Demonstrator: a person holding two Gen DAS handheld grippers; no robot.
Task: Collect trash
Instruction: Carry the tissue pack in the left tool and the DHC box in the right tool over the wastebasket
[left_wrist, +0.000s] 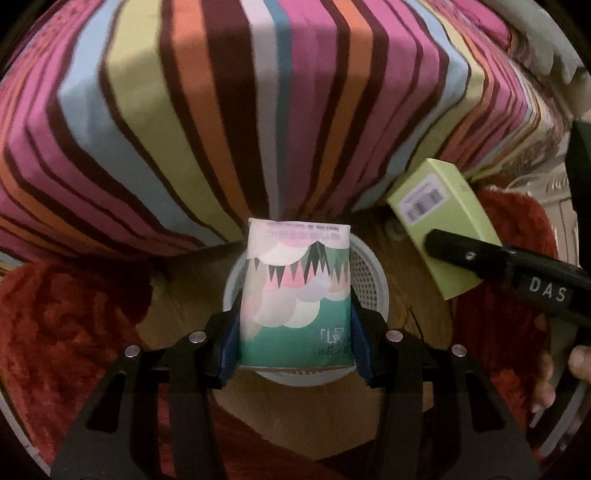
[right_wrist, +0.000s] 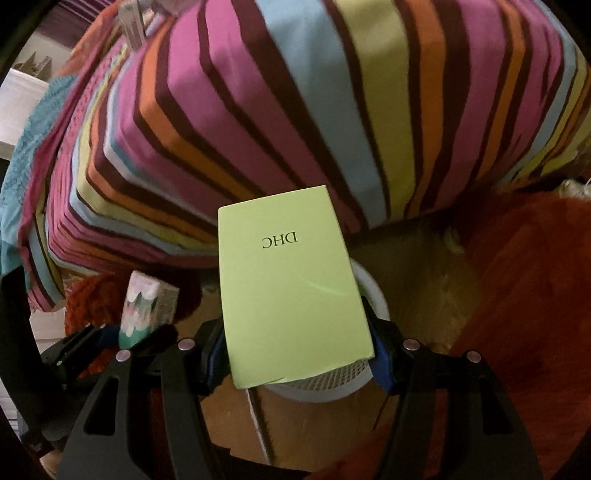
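Pinching cartons above white mesh bin (left_wrist: 369, 275): left hand-held gripper (left_wrist: 295, 354) patterned carton (left_wrist: 295, 291), right hand-held gripper (right_wrist: 295, 363) green box (right_wrist: 291, 291), striped bedding (left_wrist: 258, 110) behind

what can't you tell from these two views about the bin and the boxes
- White mesh bin: its inside is hidden in both views, by the patterned box in the left wrist view and by the green DHC box in the right.
- Patterned box top text: blurred.
- Green box barcode label, left wrist view: too small to read.
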